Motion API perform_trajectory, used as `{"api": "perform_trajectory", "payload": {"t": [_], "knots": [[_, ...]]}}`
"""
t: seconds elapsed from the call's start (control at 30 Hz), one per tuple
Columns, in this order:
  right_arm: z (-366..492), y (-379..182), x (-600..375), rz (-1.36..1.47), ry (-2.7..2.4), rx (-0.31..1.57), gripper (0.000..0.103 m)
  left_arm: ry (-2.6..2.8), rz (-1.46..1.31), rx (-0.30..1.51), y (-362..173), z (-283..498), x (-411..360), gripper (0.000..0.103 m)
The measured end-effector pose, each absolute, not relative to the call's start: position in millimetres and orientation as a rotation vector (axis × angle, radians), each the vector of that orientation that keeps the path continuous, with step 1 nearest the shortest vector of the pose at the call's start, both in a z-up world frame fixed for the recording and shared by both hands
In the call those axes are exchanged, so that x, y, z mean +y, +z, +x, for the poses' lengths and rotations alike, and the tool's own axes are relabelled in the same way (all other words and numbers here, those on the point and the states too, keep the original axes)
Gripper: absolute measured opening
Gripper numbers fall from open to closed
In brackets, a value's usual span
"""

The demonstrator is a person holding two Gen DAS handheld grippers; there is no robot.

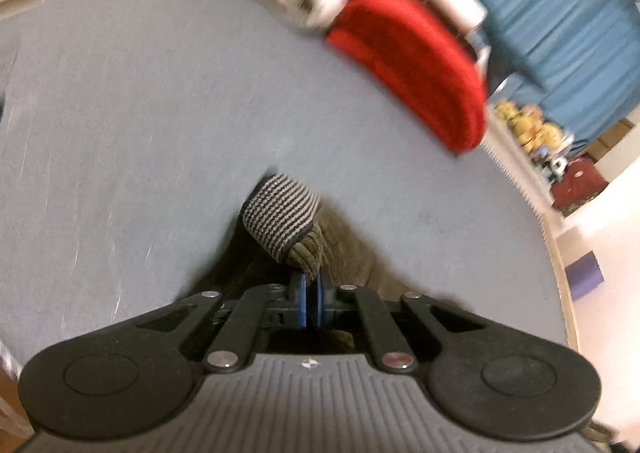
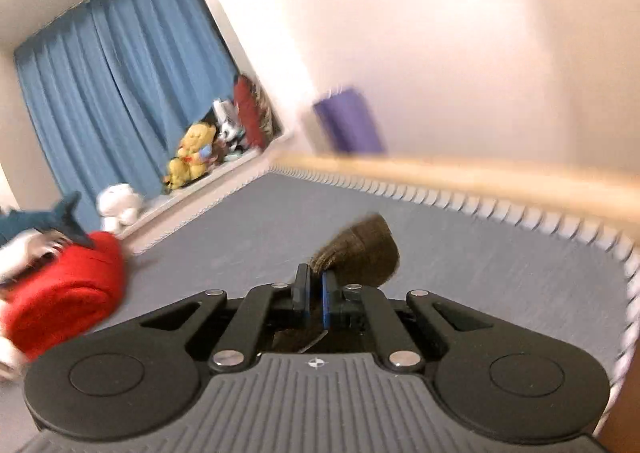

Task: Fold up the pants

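The pants [image 1: 308, 253] are olive-brown corduroy with a grey-and-black striped ribbed cuff [image 1: 280, 217], and I have them by two points: my left gripper [image 1: 311, 293] is pressed together on the corduroy just below that cuff, which pokes up ahead of the fingertips, and my right gripper [image 2: 316, 285] is pinching a bunched brown fold of the same cloth that sticks out just beyond its tips. I judge the fabric soft and limp, light enough to lift, thick at the ribbing; the ribbed weave should give the blue pads [image 1: 303, 299] decent bite, so slipping worries me less than the cloth sagging and twisting between my two holds. The cuff seam, where knit meets corduroy, seems the firmest place to grip, since it is the thickest edge. More cloth hangs below and behind my left claw, out of clear sight, so I cannot tell how the legs lie. Under both claws spreads the grey mattress [image 1: 160, 113]. Far ahead and to the right of my left claw sits a red cushion [image 1: 420, 69]; from my right claw it lies off to the left, with blue curtains [image 2: 112, 93] and plush toys [image 2: 192, 157] beyond.
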State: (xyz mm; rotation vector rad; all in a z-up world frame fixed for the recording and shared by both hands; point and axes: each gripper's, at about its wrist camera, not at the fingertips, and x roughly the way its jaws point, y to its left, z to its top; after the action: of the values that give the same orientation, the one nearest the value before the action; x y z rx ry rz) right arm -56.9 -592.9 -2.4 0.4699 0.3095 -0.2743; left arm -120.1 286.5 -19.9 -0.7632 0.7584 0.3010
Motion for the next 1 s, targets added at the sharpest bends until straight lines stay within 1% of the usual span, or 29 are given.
{"api": "perform_trajectory", "payload": {"t": [0.03, 0.07, 0.13, 0.17, 0.2, 0.27, 0.33, 0.5, 0.57, 0.6, 0.67, 0.7, 0.73, 0.8, 0.87, 0.93, 1.0], "knots": [[-52.5, -8.1, -595.6, 0.466, -0.309, 0.376, 0.005, 0.302, -0.804, 0.815, -31.7, -119.3, 289.8, 0.005], [-45.1, -22.8, -602.5, 0.498, -0.343, 0.487, 0.005, 0.309, -0.829, 0.86, -40.8, -118.4, 292.1, 0.005], [-34.9, -63.7, -624.0, 0.651, -0.417, 0.71, 0.005, 0.316, -0.805, 0.892, -45.1, -114.1, 293.0, 0.005], [-33.7, -83.8, -636.2, 0.753, -0.446, 0.791, 0.005, 0.316, -0.784, 0.898, -44.5, -112.9, 290.9, 0.005], [-33.8, -94.6, -643.5, 0.816, -0.463, 0.825, 0.005, 0.315, -0.764, 0.903, -43.9, -111.8, 287.6, 0.005], [-32.7, -99.3, -648.2, 0.849, -0.464, 0.825, 0.005, 0.316, -0.748, 0.904, -42.6, -111.1, 285.4, 0.005], [-28.9, -88.8, -640.3, 0.802, -0.44, 0.784, 0.005, 0.318, -0.736, 0.896, -40.8, -112.8, 283.3, 0.005], [-28.3, -66.7, -624.8, 0.72, -0.425, 0.691, 0.005, 0.323, -0.701, 0.799, -24.6, -131.0, 281.3, 0.004], [-29.5, -64.7, -623.1, 0.687, -0.459, 0.699, 0.005, 0.331, -0.696, 0.825, -28.1, -133.3, 281.7, 0.004], [-30.0, -66.8, -623.2, 0.672, -0.478, 0.72, 0.005, 0.34, -0.706, 0.872, -36.4, -131.8, 284.5, 0.004], [-28.8, -76.8, -628.9, 0.675, -0.512, 0.802, 0.005, 0.361, -0.736, 0.944, -50.9, -129.9, 290.6, 0.006], [-27.7, -83.2, -630.4, 0.684, -0.52, 0.841, 0.005, 0.374, -0.739, 0.973, -56.1, -128.8, 291.8, 0.01], [-26.0, -88.8, -632.2, 0.688, -0.525, 0.875, 0.005, 0.404, -0.724, 0.983, -57.1, -128.8, 292.3, 0.02], [-25.1, -90.1, -634.7, 0.698, -0.522, 0.884, 0.007, 0.439, -0.682, 0.949, -48.7, -128.8, 291.6, 0.029], [-24.9, -86.7, -635.4, 0.713, -0.504, 0.867, 0.01, 0.513, -0.566, 0.882, -33.3, -131.1, 285.4, 0.031], [-26.9, -84.8, -636.7, 0.722, -0.515, 0.848, 0.016, 0.577, -0.398, 0.787, -11.6, -129.5, 270.0, 0.036], [-29.9, -85.6, -639.8, 0.725, -0.542, 0.834, 0.036, 0.526, -0.353, 0.706, 1.5, -125.0, 257.3, 0.036]]}}
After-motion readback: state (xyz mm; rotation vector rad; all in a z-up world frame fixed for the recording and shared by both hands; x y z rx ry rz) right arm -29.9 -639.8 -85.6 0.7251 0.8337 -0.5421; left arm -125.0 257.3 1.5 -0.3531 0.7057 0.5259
